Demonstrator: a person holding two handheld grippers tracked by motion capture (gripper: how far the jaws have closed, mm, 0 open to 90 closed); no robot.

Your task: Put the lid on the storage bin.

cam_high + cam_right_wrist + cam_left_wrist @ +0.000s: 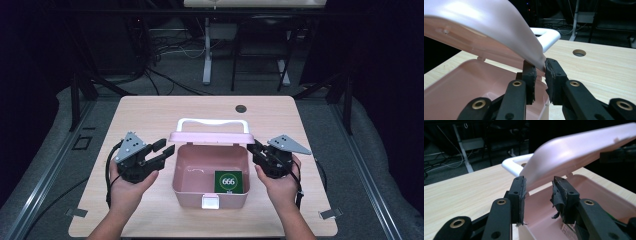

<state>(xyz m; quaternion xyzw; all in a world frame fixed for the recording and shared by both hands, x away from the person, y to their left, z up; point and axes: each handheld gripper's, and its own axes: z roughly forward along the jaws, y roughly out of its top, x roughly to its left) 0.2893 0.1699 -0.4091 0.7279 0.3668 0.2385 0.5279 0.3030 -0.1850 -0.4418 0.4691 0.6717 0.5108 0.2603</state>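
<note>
A pink box (210, 172) sits at the lower centre of the high view, on a pale wooden table (150, 112). Its long axis runs left to right across the frame. A white latch (210, 201) on the near wall faces the bottom edge. The lid (210, 137) is raised and hinged along the far side, so the box opens upward and toward the viewer, and a white handle (212, 122) lies beyond the lid.

Inside the box, at the near right of its floor, lies a green square card (229, 181) with a white ring and the figures 666. The rest of the pink floor is bare.

The left gripper (161, 151), held in a hand (127, 192) at the lower left, lies just beside the box's left wall. In the left gripper view its jaws stand apart, with the lid's corner (534, 176) above and beyond the gap. The pads (520, 192) press on nothing, so this gripper is released.

The right gripper (254, 151), in the other hand (277, 187) at the lower right, is at the box's right end. In the right gripper view the lid's corner (537, 58) comes down between the pads (530, 73), touching or nearly so. Whether they clench it I cannot tell.

Nothing lies between either gripper and the box. Farther up the frame, a round hole (241, 108) marks the table's far edge. Beyond it, in the dark, stand a white desk leg (206, 50) and trailing cables (165, 80).
</note>
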